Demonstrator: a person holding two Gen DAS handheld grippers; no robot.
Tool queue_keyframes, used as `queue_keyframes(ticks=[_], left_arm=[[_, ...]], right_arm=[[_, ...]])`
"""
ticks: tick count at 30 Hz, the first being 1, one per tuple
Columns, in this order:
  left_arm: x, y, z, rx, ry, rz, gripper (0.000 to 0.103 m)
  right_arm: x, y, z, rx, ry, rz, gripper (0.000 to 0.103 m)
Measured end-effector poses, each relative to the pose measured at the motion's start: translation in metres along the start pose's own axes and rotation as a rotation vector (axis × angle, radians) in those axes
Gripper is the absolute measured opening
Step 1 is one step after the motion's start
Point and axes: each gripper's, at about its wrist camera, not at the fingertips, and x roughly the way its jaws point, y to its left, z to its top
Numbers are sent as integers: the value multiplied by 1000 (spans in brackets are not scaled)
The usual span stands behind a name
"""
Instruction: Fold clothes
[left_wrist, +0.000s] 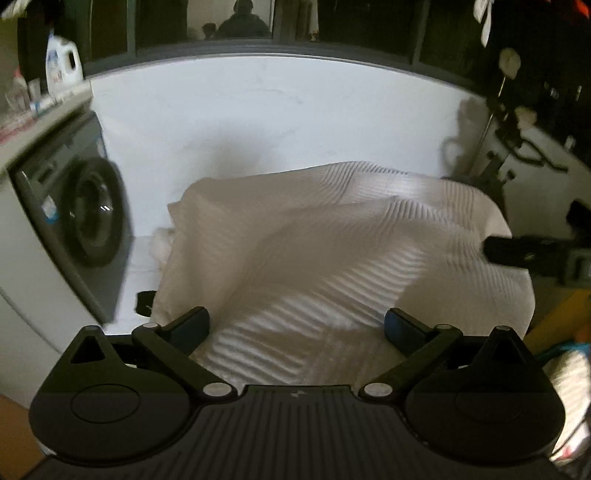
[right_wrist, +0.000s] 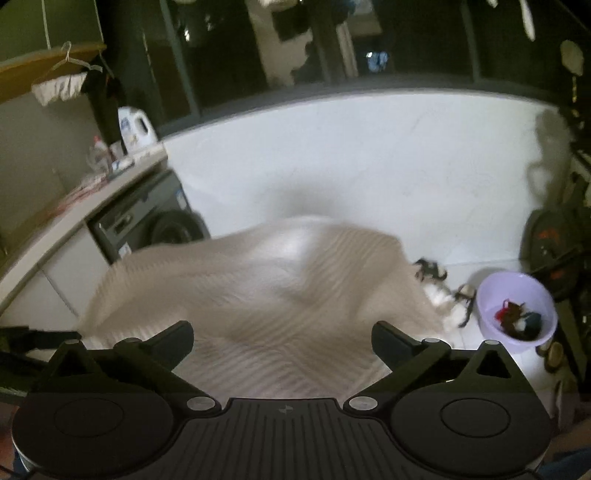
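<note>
The ribbed white cloth (left_wrist: 314, 243) lies puffed up just in front of the left hand-held gripper (left_wrist: 297, 326) and the right hand-held gripper (right_wrist: 282, 341), both spread wide and holding nothing. It looks soft, light and floppy; pinching its near corners seems best.

The left hand-held gripper (left_wrist: 297, 325) is matte black: a ribbed central plate with a small diamond mark, round side housings at 8 and 4 o'clock, silver pivot screws, blue-tinted fingertip pads (left_wrist: 400, 326). The right hand-held gripper (right_wrist: 282, 338) matches it.
</note>
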Motion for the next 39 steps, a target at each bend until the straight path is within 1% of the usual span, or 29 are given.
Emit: queue_keyframes(ticks=[2,4,5,7,10,12,15,17,19,22,25,28,29,32,33,36,37,39], left_arm=[[-8,-9,-4,27,-15,44,103],[-16,-19,-7,43,-28,85,103],[-19,-23,-9,30,-27,94,103],[-26,-30,-13,2,-22,110,103],[-35,-42,-19,-14,-16,120,103],[-42,-53,-25,-9,-13,130,103],[-54,-69,-38,-7,1,104,103],[-63,-83,-50,-9,9,87,103],[-69,-98,-63,-3,15,86,103],[-83,-122,-87,-6,26,104,103],[-96,-139,-110,-35,50,117,103],[-111,-147,-134,-76,69,125,103],[-116,-151,-143,-80,74,141,103],[-127,-162,-166,-35,67,247,103],[-131,-165,-173,-21,69,269,103],[-143,-169,-189,-55,84,273,103],[-149,-169,-195,-87,86,260,103],[-157,-171,-207,-113,90,222,103]], right_arm=[[-18,-7,-4,21,-9,-2,102],[-38,-12,-7,11,-28,-47,102],[-48,-13,-10,-1,-40,-71,102],[-64,-20,-19,-6,-51,-90,102],[-87,-40,-34,30,-42,-87,102],[-102,-52,-47,41,-43,-107,102],[-124,-58,-68,-9,-68,-153,102],[-138,-69,-81,-14,-57,-144,102],[-152,-81,-93,16,-44,-127,102],[-173,-96,-112,63,-33,-111,102],[-197,-108,-136,84,-35,-106,102],[-216,-112,-158,98,-27,-93,102],[-221,-112,-167,103,-24,-93,102],[-235,-108,-192,106,-13,-130,102],[-239,-106,-201,113,-5,-139,102],[-252,-101,-226,136,15,-140,102],[-255,-97,-233,131,10,-151,102],[-261,-87,-245,99,-3,-188,102]])
